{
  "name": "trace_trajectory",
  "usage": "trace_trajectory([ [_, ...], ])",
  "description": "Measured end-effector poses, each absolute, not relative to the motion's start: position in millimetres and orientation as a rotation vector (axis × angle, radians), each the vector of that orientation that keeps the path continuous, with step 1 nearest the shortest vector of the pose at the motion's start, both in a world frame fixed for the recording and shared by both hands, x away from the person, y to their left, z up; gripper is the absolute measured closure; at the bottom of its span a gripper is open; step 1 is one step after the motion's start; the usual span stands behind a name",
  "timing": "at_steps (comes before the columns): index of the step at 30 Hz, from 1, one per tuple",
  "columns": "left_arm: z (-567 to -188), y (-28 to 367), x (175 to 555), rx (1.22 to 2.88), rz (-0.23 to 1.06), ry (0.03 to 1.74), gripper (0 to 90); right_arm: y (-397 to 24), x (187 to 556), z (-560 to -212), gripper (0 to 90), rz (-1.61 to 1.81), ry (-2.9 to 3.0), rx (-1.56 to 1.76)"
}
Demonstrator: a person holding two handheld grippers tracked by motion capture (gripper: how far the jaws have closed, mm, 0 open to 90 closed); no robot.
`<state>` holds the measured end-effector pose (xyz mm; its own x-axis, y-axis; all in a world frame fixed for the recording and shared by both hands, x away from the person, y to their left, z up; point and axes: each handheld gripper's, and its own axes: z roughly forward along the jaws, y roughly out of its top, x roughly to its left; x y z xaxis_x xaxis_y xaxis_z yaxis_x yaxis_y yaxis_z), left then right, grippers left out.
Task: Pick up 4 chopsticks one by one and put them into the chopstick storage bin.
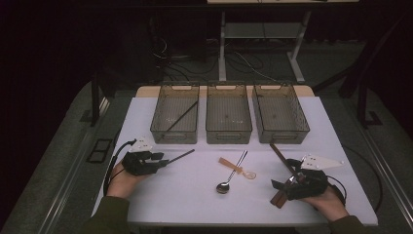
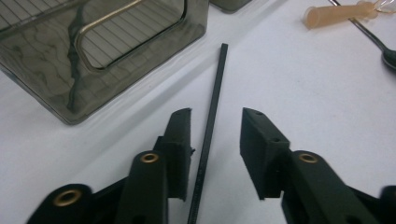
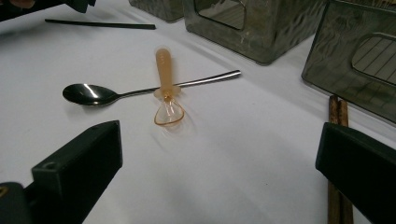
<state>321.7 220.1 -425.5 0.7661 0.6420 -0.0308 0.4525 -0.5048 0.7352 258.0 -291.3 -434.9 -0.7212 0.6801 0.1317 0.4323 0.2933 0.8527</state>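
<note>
Two claws are mine: my left gripper (image 2: 215, 135) straddles the black chopstick (image 2: 210, 126) lying on the table (image 1: 195, 195), jaws narrowed but not yet pressing, aligned for a clean pinch. My right gripper (image 3: 219, 172) rests wide open beside the brown chopsticks (image 3: 337, 116).

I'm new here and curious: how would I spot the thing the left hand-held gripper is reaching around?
Start at the white table, then the leftmost of three smoky bins. Just in front lies a thin black chopstick, between the left hand-held gripper's jaws. Unlike the brown chopsticks or crossed spoons, it is single, black and square-edged.
</note>
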Motion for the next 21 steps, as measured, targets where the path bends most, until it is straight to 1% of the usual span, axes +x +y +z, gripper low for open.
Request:
trace_trajectory([
  [4,-430,219,326,2.214,0.284,0.816,72.5,-291,258,-435,0.3,1.395,2.309,1.020],
  [10,-435,221,332,2.212,0.263,0.828,79.4,-290,258,-435,0.3,1.391,2.314,1.018],
  [16,-438,223,333,2.252,0.237,0.814,81.5,-290,257,-435,0.3,1.394,2.313,1.016],
  [21,-440,221,334,2.272,0.243,0.808,81.6,-290,257,-435,0.3,1.394,2.314,1.016],
])
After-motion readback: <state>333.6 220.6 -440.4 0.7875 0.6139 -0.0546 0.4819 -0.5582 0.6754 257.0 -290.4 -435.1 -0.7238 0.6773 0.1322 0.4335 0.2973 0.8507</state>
